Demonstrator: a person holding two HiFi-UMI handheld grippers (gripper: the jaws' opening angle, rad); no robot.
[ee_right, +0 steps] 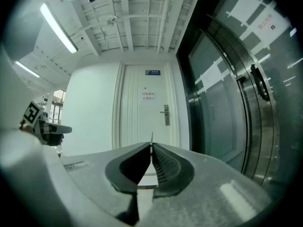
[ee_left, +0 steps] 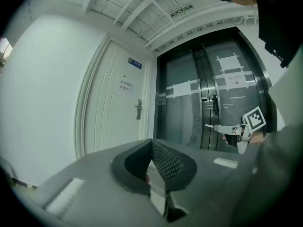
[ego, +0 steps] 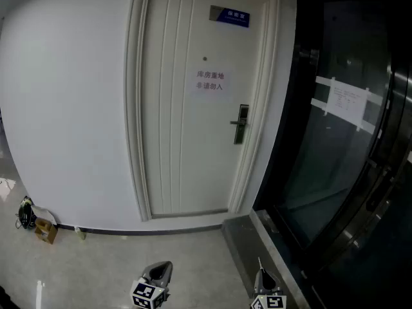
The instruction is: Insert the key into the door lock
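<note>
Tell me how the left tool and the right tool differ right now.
The right tool is shut on a thin key that sticks out past its tips; the left tool is shut with nothing sticking out. In the head view the right tool sits beside the dark glass door, the left tool farther left over pale floor. Both point toward the white door, well short of its lock.

Plain white wall [ego: 71, 108] from 9 to 11 o'clock, dark glass doors [ego: 341, 147] with a taped paper notice [ego: 347, 102] at 3 o'clock, glossy pale floor [ego: 129, 259] at 6, small clutter [ego: 35, 223] against the baseboard [ego: 129, 232] at 8, lit ceiling strip [ee_right: 57, 27] overhead.
</note>
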